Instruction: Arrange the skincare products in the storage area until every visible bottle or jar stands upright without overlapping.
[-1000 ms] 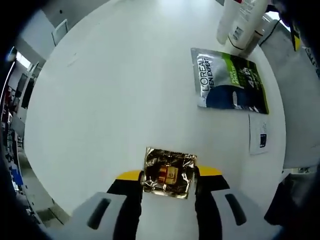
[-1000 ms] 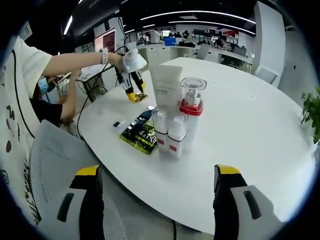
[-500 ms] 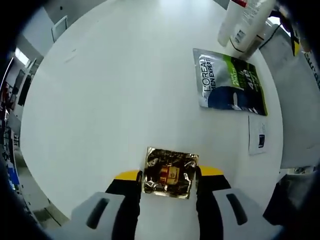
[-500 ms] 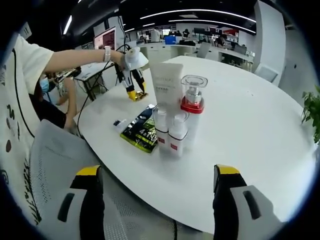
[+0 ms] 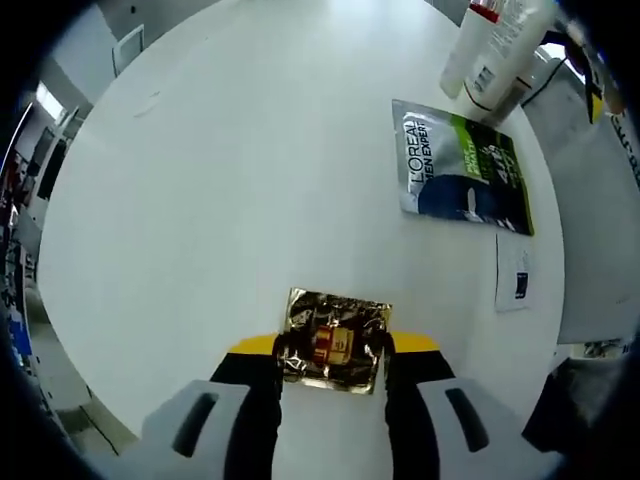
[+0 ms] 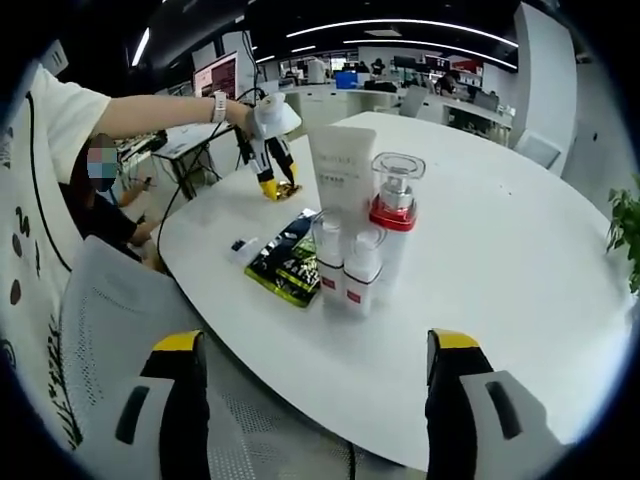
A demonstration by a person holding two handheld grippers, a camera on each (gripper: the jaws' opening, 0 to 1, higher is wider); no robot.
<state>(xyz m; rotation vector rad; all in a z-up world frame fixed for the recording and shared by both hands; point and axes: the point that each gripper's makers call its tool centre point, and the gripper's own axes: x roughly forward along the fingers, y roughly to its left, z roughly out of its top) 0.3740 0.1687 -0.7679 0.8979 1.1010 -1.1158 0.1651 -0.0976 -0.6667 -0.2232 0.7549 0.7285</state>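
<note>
My left gripper (image 5: pixel 333 352) is shut on a crinkled gold foil sachet (image 5: pixel 335 335), low over the white round table (image 5: pixel 220 180). Whether the sachet touches the table I cannot tell. In the right gripper view the left gripper (image 6: pixel 272 186) shows at the table's far left, held by a person's hand. Upright and close together stand a white tube (image 6: pixel 343 172), a clear pump bottle with a red collar (image 6: pixel 393 215) and two small white bottles (image 6: pixel 345 268). My right gripper (image 6: pixel 316 345) hangs open off the table's near edge, with nothing between its jaws.
A green and silver L'Oreal sachet (image 5: pixel 460 168) lies flat beside the bottles (image 5: pixel 495 50), with a small white card (image 5: pixel 517 275) next to it. A mesh chair back (image 6: pixel 105 320) stands at the table's edge. Office desks fill the background.
The left jaws have drawn in slightly on the gold sachet, which looks more crumpled. The bottles and the green sachet have not moved. The right gripper stays open.
</note>
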